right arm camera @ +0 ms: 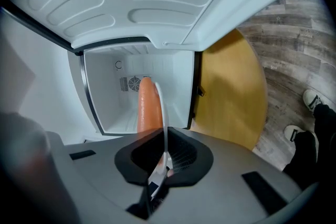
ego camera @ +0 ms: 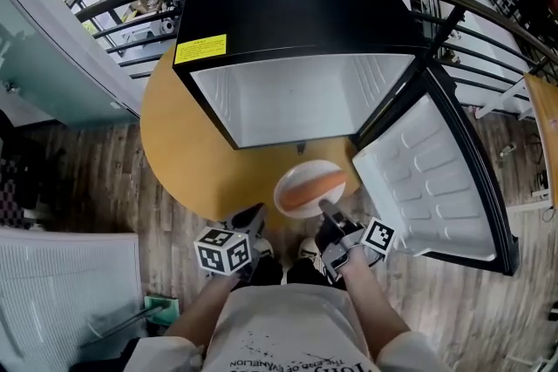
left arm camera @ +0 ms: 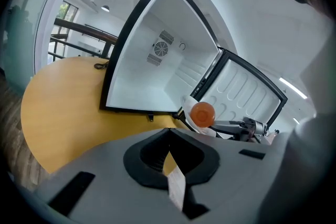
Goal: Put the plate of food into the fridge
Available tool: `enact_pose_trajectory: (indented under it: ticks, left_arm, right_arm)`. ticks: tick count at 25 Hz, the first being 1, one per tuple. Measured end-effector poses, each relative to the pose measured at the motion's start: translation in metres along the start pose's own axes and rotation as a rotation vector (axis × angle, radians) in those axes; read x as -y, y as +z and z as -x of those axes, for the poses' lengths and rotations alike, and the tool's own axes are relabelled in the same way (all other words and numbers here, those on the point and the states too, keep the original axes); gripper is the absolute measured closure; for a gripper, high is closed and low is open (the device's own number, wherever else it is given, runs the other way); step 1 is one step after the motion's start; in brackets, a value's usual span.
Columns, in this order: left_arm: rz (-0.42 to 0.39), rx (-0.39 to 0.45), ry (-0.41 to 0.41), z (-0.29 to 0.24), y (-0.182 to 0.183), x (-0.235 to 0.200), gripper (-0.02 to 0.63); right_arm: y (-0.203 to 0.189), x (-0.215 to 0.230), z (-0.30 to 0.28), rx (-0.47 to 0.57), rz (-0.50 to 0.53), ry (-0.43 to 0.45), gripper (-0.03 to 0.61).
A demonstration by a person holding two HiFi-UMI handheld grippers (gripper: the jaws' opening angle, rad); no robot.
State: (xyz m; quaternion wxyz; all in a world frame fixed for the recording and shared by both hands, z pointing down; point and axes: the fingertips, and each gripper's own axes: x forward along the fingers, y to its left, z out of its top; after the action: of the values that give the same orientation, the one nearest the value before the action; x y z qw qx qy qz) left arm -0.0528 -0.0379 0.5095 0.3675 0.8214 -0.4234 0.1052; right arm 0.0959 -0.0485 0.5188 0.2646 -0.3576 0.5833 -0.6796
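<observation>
Right gripper (right arm camera: 161, 159) jaws clamped the plate (ego camera: 288, 198) of sausage (ego camera: 314, 187) before the open fridge (ego camera: 296, 100); left gripper (left arm camera: 169, 157) jaws sat together.

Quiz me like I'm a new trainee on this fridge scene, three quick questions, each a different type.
1. True or false: the door of the fridge is closed.
2. Multiple choice: what holds the plate by its rim? A) the left gripper B) the right gripper C) neither, it lies on the table
3. Fill in the blank: the plate is held just in front of the fridge's open ______.

Key: 1 false, the door is swung wide open. 2 B, its jaws are clamped on the rim. 3 compartment.
</observation>
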Motion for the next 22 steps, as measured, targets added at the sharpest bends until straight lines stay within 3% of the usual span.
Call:
enact_pose_trajectory:
  ticks: [22]
  left_arm:
    - [-0.008, -0.058, -0.031, -0.038, 0.012, -0.051, 0.591]
  right_arm:
    - [0.050, 0.025, -0.109, 0.099, -0.032, -0.027, 0.545]
